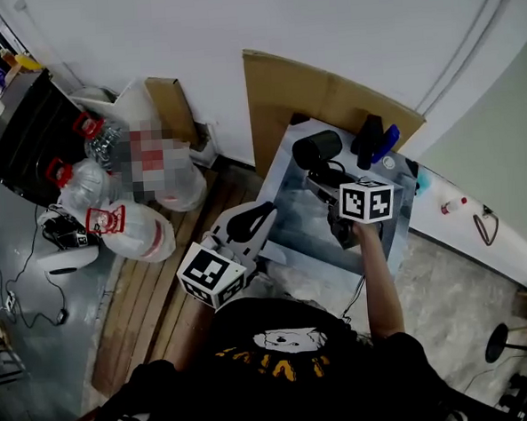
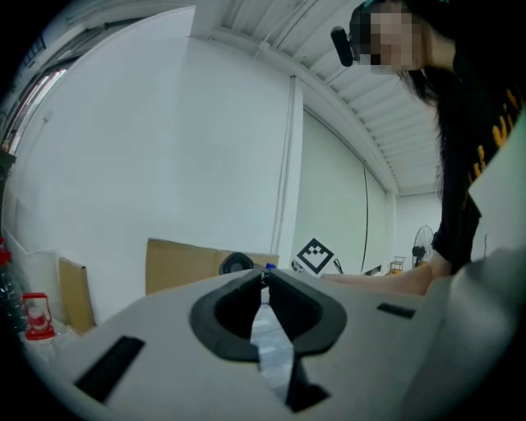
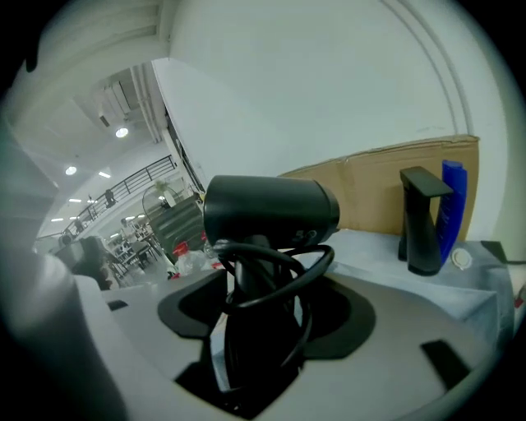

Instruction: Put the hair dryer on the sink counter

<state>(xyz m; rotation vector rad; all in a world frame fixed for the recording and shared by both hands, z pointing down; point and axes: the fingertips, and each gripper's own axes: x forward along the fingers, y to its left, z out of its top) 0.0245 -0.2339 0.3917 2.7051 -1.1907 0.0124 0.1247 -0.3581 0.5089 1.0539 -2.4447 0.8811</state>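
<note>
Forearm outstretched, right tongs on dryer

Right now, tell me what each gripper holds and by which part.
Right gripper: hair dryer, by its handle, cord looped round it. Left gripper: nothing.

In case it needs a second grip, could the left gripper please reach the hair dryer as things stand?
Probably yes: the left gripper, shut and empty, faces the hair dryer in the right gripper, with only bare counter between.

Black hair dryer, upright, cord-wrapped
</note>
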